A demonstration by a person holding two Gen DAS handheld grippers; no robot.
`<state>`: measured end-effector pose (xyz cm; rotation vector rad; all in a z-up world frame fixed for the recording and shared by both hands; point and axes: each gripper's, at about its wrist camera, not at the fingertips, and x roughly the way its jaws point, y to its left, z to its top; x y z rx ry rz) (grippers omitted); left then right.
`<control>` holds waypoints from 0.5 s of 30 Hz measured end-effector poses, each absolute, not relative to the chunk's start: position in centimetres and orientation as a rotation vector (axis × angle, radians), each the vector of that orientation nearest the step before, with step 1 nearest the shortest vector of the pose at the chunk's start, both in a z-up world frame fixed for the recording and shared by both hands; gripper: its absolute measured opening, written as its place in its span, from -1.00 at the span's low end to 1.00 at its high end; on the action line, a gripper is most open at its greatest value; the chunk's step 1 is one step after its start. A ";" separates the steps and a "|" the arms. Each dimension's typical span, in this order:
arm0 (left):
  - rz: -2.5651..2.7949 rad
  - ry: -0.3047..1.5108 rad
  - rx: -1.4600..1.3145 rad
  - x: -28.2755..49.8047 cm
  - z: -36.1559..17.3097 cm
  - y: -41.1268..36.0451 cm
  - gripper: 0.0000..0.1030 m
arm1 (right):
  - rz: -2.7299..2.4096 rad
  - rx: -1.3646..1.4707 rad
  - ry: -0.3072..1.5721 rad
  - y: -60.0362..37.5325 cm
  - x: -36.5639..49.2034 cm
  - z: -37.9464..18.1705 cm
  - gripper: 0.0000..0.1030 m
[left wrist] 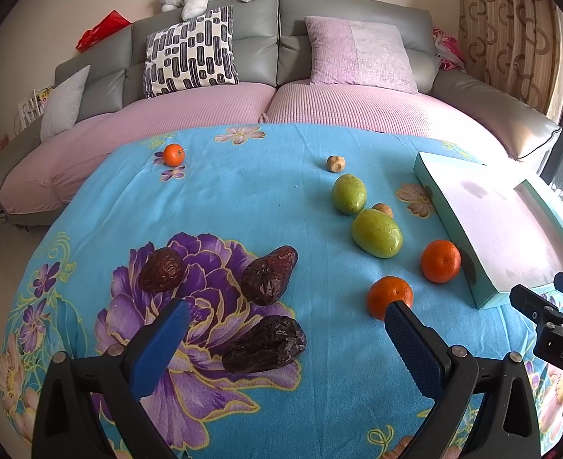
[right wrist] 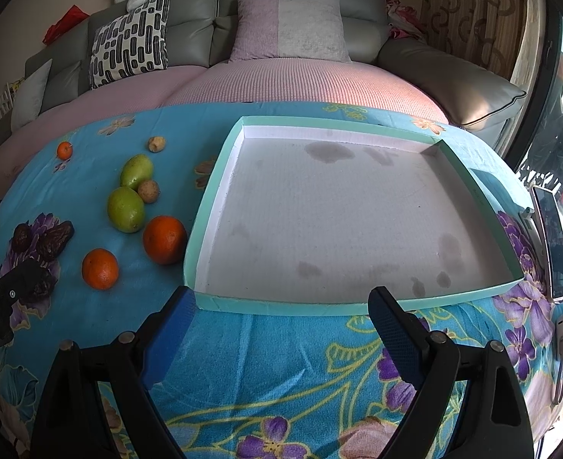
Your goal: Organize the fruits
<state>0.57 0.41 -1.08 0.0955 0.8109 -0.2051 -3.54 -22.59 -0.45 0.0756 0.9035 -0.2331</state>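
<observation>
A shallow mint-green cardboard tray [right wrist: 358, 132] with a stained white floor sits empty on a table draped in a blue floral cloth [right wrist: 281, 367], while the fruit lies loose on the cloth to its left. The right gripper [right wrist: 283, 323] hovers at the tray's near edge, jaws spread wide and holding nothing. The left gripper [left wrist: 285, 329] hangs over three dark wrinkled dates [left wrist: 268, 279], its blue-padded jaws likewise wide apart and empty, one date [left wrist: 264, 344] lying between them. Two oranges [left wrist: 440, 261] rest nearest the tray, one just beside its wall; behind them lie two green fruits [left wrist: 376, 237], with a small brown round fruit [left wrist: 382, 209] tucked between. Another brownish fruit [left wrist: 335, 163] and a small tangerine [left wrist: 173, 154] sit apart, toward the table's far edge. A grey sofa [left wrist: 281, 38] with cushions stands beyond.
</observation>
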 end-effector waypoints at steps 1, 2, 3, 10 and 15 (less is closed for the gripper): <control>-0.204 0.810 0.095 0.6 -1.1 0.5 1.00 | -0.232 0.075 0.903 -22.5 -3.5 -0.4 0.79; -0.203 0.809 0.092 0.6 -1.0 0.6 1.00 | -0.231 0.074 0.904 -22.5 -3.5 -0.4 0.79; -0.202 0.807 0.089 0.6 -0.9 0.7 1.00 | -0.230 0.073 0.904 -22.4 -3.4 -0.3 0.79; -0.182 0.801 0.055 0.9 -0.3 1.8 1.00 | -0.197 0.065 0.896 -21.4 -3.2 0.2 0.79; -0.143 0.802 0.026 1.4 0.1 3.3 1.00 | -0.089 0.089 0.870 -19.0 -2.5 0.5 0.79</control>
